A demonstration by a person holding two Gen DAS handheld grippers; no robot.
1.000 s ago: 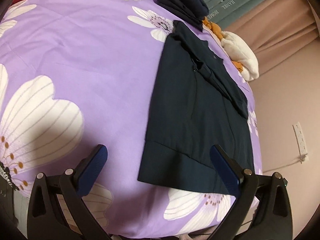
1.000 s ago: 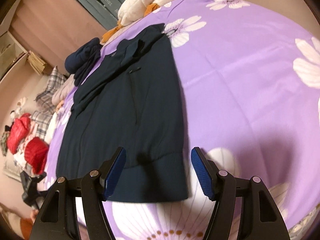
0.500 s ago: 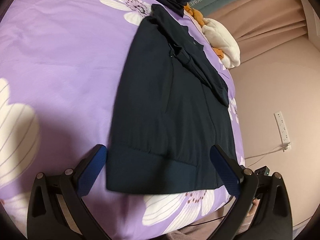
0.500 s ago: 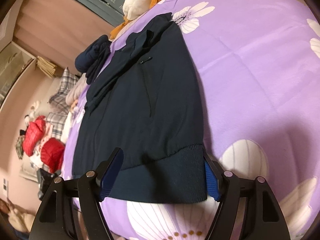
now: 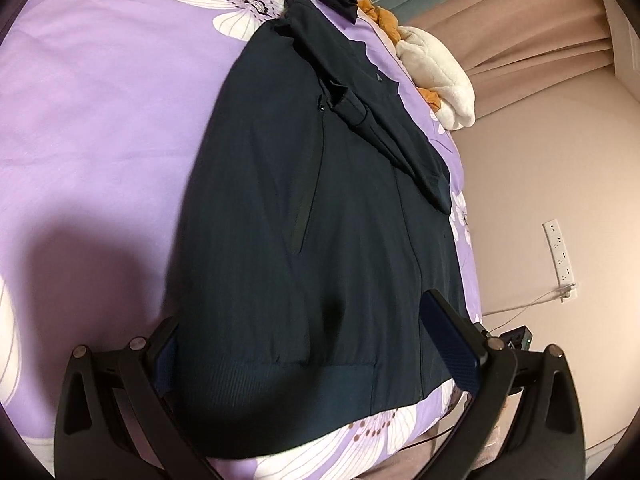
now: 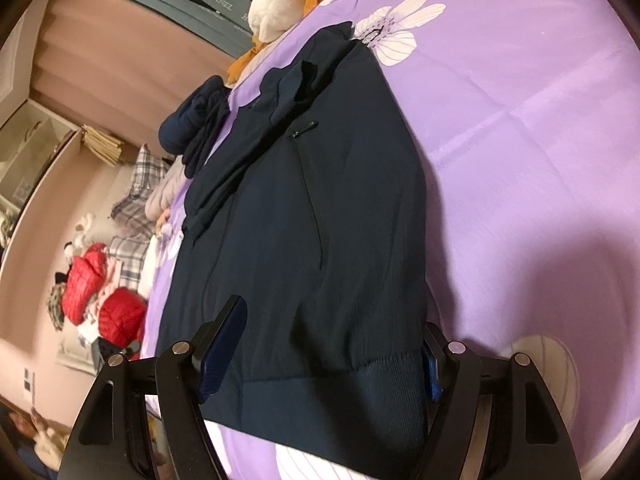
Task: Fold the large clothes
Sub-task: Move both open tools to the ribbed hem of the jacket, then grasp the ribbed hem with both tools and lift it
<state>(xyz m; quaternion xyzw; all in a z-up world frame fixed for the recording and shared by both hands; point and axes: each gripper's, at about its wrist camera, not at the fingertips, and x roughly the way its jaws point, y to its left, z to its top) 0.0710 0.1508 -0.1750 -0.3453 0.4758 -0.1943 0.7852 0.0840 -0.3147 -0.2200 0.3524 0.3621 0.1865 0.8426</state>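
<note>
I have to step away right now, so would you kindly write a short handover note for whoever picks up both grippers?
Left gripper: open, fingers straddling the ribbed hem at one bottom corner of the navy zip jacket, not closed on it.
Right gripper: open, straddling the hem at the other bottom corner.
Jacket: lies flat on the purple floral bedsheet, one sleeve folded diagonally across the front.
Done: sleeve tucked in, both grippers positioned at the hem.
Left: probably pinch both corners, fold the hem up toward the collar, then set it beside the folded navy garment.
</note>
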